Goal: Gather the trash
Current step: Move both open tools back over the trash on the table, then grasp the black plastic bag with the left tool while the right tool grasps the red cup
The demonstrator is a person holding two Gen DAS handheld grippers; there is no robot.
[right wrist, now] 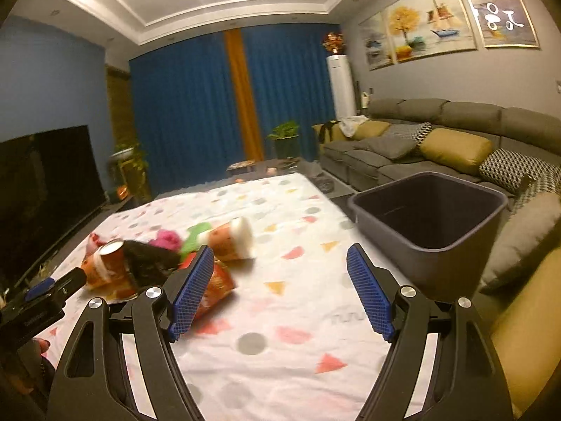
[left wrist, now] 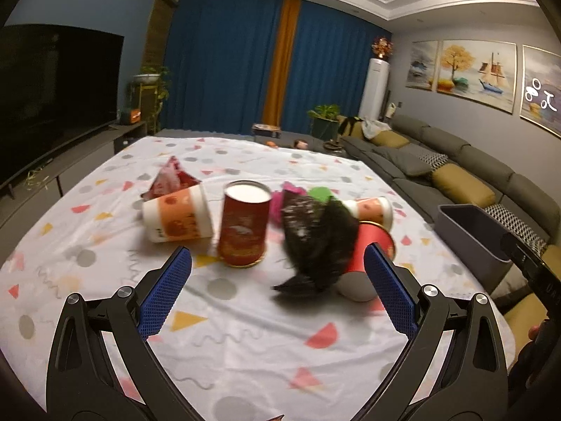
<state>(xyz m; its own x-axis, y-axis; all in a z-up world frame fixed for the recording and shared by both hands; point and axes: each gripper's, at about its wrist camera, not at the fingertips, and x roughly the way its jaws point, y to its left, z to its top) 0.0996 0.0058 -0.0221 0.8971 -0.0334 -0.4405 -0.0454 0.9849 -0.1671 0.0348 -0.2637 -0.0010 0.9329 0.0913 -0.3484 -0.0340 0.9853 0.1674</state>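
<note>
Right gripper point(right wrist: 280, 284) gapes empty beside the bin point(right wrist: 429, 210) — trash point(right wrist: 231, 238) left.

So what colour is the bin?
Dark grey bin, clearest in the right wrist view.

Hardly any legible text. White marks that read roughly "00 / 7o" sit on the rightmost wall painting point(left wrist: 541, 86) in left wrist view and again in right wrist view point(right wrist: 501, 17); could be glare or a sticker, can't tell which. Faint grey lettering on the patterned cloth point(right wrist: 280, 210) nr the right hand-held gripper, approx "TUTU", too blurred to confirm. Small pale print on the black body of the other hand-held gripper point(right wrist: 38, 315) at left edge of right wrist view, not legible. Red can point(left wrist: 244, 226) & orange-white cups point(left wrist: 177, 215) carry printed graphics, chars blurred, unreadable.
</note>
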